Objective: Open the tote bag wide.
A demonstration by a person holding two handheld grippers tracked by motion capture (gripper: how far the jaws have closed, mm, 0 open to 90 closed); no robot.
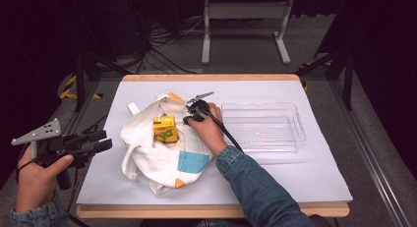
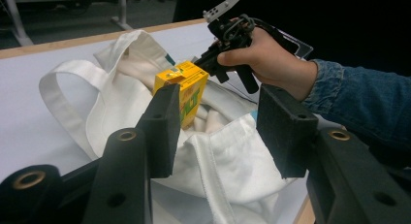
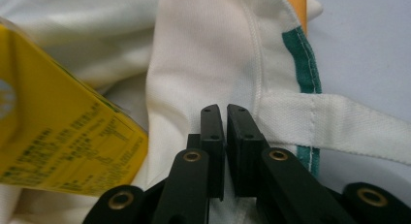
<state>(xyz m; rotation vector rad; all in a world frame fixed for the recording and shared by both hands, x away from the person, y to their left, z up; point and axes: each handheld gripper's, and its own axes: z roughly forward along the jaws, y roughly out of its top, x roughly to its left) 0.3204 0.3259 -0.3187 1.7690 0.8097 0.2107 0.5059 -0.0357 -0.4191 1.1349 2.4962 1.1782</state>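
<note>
A white tote bag [image 1: 157,160] [image 2: 232,146] [image 3: 203,54] lies at the table's centre-left with its mouth open upward. A yellow carton [image 1: 164,128] [image 2: 186,86] [image 3: 58,146] stands inside that mouth. My right gripper [image 1: 190,114] [image 2: 199,64] [image 3: 225,115] sits at the bag's rim just right of the carton, its jaws pressed together on the white fabric beside a strap. My left gripper [image 1: 101,141] [image 2: 220,103] hovers off the table's left edge, jaws wide open and pointed at the bag, holding nothing.
A clear plastic tray [image 1: 297,124] [image 2: 300,47] rests on the white mat [image 1: 295,178] to the right of the bag. Beyond the table, a grey metal stand [image 1: 246,11] and cables lie on the floor.
</note>
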